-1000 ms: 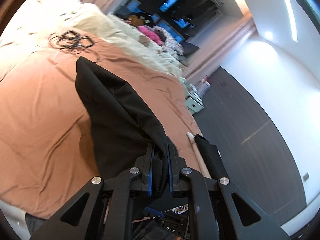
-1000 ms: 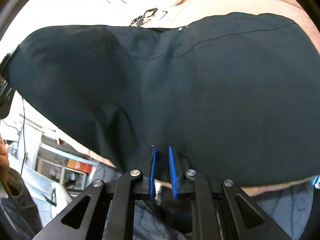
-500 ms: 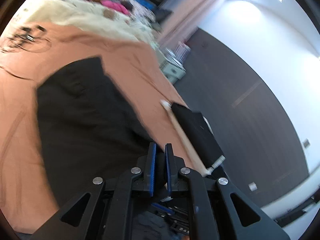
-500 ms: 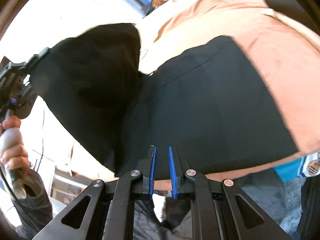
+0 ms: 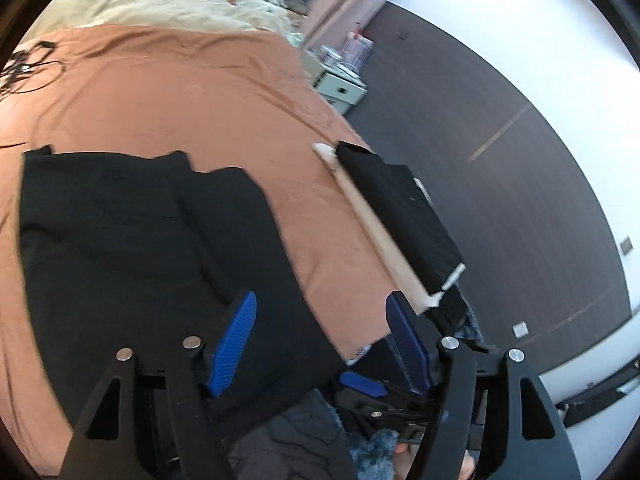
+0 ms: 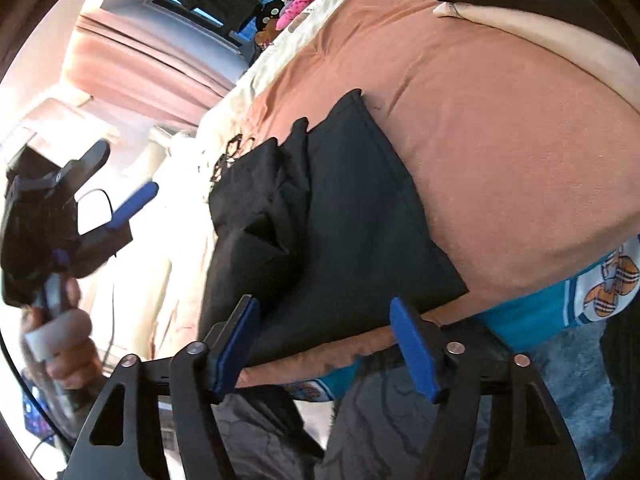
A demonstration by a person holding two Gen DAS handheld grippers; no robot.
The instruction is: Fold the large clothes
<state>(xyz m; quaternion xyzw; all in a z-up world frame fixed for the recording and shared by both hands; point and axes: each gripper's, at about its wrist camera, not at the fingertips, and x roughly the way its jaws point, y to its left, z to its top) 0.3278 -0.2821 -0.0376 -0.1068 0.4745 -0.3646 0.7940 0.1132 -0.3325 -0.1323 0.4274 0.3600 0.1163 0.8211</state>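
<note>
**Two grippers opening over black garment at the bed's near edge**

Both jaw pairs are spreading, pads clear of cloth. The left gripper (image 5: 320,340) hangs over the near edge of the bed (image 5: 180,92); the right gripper (image 6: 326,344) likewise. The black garment (image 5: 132,240) lies folded flat on the orange bedspread, reaching the near edge, its far corners bunched. A second folded dark garment (image 5: 396,216) rests along the bed's side edge.

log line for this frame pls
step: release after fold | left tongs: opening, empty | right tongs: opening, empty | black garment: folded on orange bedcover
</note>
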